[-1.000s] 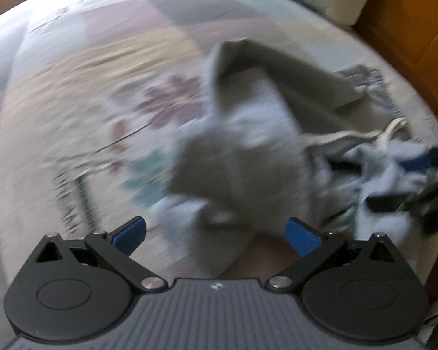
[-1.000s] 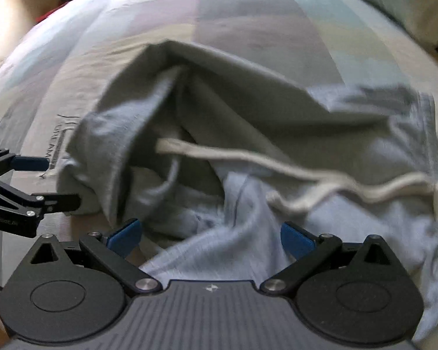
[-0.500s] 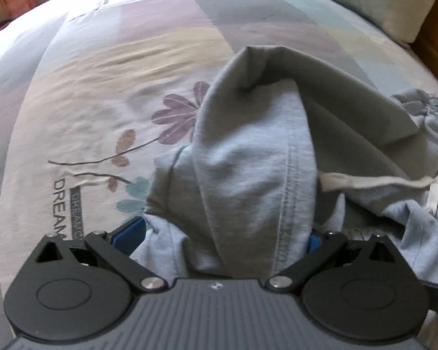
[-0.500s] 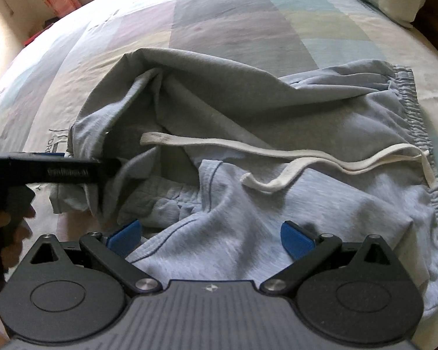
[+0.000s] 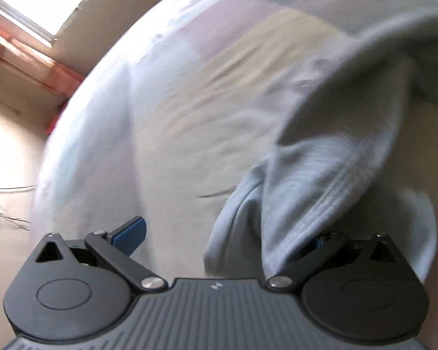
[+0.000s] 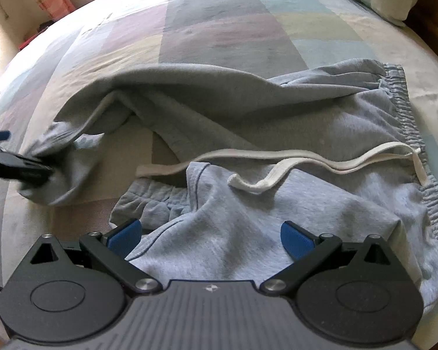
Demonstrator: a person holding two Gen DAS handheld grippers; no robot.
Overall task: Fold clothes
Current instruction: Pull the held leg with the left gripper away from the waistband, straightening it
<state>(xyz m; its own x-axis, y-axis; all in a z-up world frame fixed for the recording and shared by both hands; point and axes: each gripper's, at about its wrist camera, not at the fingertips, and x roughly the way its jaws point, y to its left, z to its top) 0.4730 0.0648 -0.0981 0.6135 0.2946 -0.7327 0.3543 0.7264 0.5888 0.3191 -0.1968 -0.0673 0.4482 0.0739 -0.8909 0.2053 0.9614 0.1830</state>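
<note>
- Far left, in the right wrist view, your left gripper (image 6: 29,170) is at the end of one leg of the grey sweatpants (image 6: 248,122). The leg end bunches up around its tip. It looks like the leg is being pulled out to the side.
- In the left gripper's own view, its fingers (image 5: 131,234) stand wide apart. The leg end (image 5: 315,192) hangs over the right finger and hides it. I cannot tell if the cloth is pinched or just hooked there. That view is blurry.
- In the middle, the sweatpants lie crumpled on the bed (image 6: 213,20). The pulled leg runs long across the sheet. The other leg is folded back on itself near you. The white drawstring (image 6: 277,160) lies loose on top.
- Your right gripper (image 6: 210,234) sits low over the near part of the pants. Its blue fingers are wide open and hold nothing.
- On the right, the stretchy waistband (image 6: 408,110) lies flat by the bed's edge.
- I think you are at the smoothing-out step, before any real fold.
- Next, I would pull the leg straight. Then grab the folded leg with the right fingers and lay it flat beside the first one.
- Watch the drawstring so it does not get caught.
</note>
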